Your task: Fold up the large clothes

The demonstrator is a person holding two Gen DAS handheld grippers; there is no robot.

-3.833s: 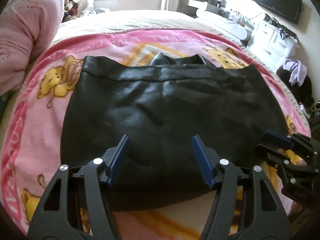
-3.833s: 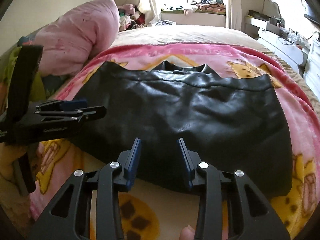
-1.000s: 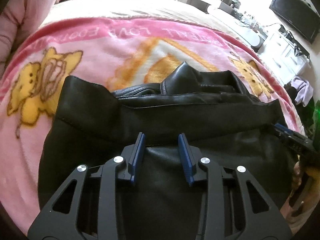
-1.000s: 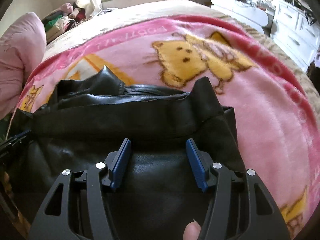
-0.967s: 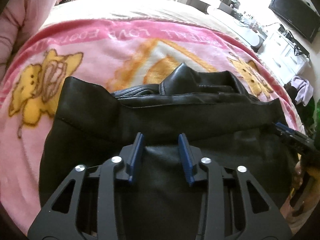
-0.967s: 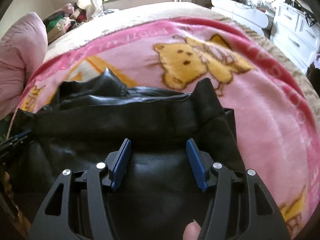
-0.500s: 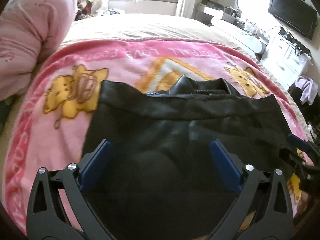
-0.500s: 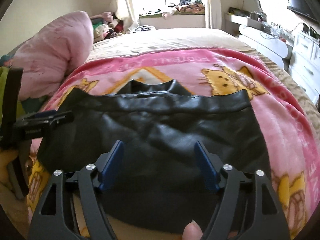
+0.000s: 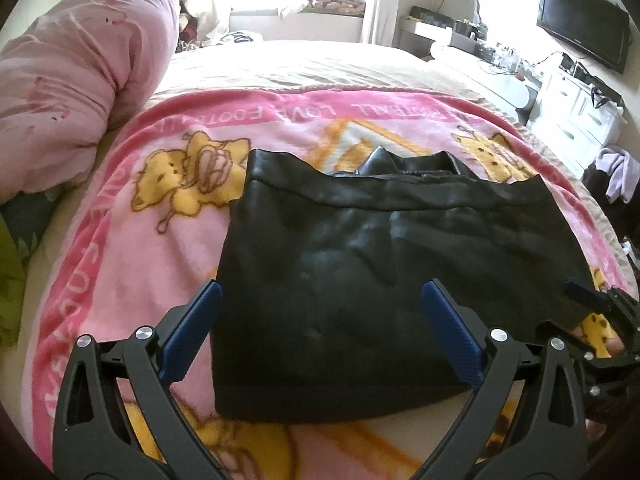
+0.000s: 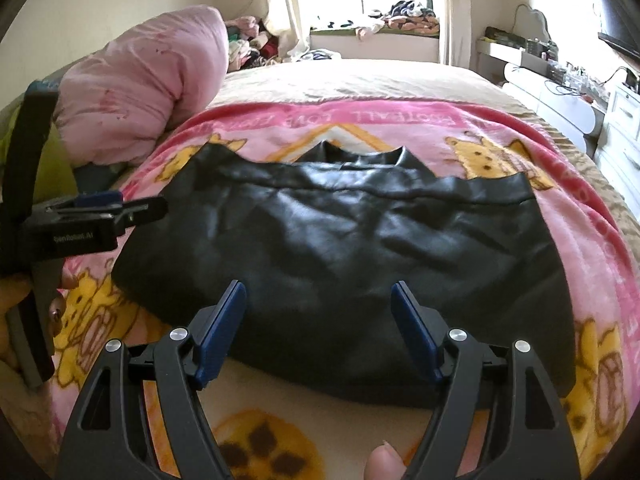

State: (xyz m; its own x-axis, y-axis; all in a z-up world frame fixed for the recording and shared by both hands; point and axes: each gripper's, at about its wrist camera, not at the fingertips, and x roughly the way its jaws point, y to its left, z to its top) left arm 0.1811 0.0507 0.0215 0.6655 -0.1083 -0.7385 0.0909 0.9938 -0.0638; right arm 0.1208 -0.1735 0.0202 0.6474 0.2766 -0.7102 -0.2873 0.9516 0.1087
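A black leather garment [image 9: 380, 272] lies folded into a wide flat rectangle on the pink cartoon blanket [image 9: 120, 248], its collar peaking at the far edge. My left gripper [image 9: 320, 292] hovers over the garment's near left part, open wide, nothing between its blue pads. My right gripper [image 10: 318, 287] hangs open above the garment [image 10: 340, 248] near its front edge, also empty. Each gripper shows in the other's view: the right gripper [image 9: 592, 304] at the garment's right side, the left gripper [image 10: 100, 208] at its left corner.
A rolled pink duvet [image 9: 72, 80] lies at the bed's far left. White drawers [image 9: 580, 120] and a wall-mounted TV [image 9: 580, 36] stand along the right. Clothes are piled on the window sill [image 10: 400, 16]. Beige bedding extends beyond the blanket.
Both grippers have drawn back from the garment's far hem toward its near edge and risen. Their jaws have spread wider, the left most. The garment lies flat, let go.
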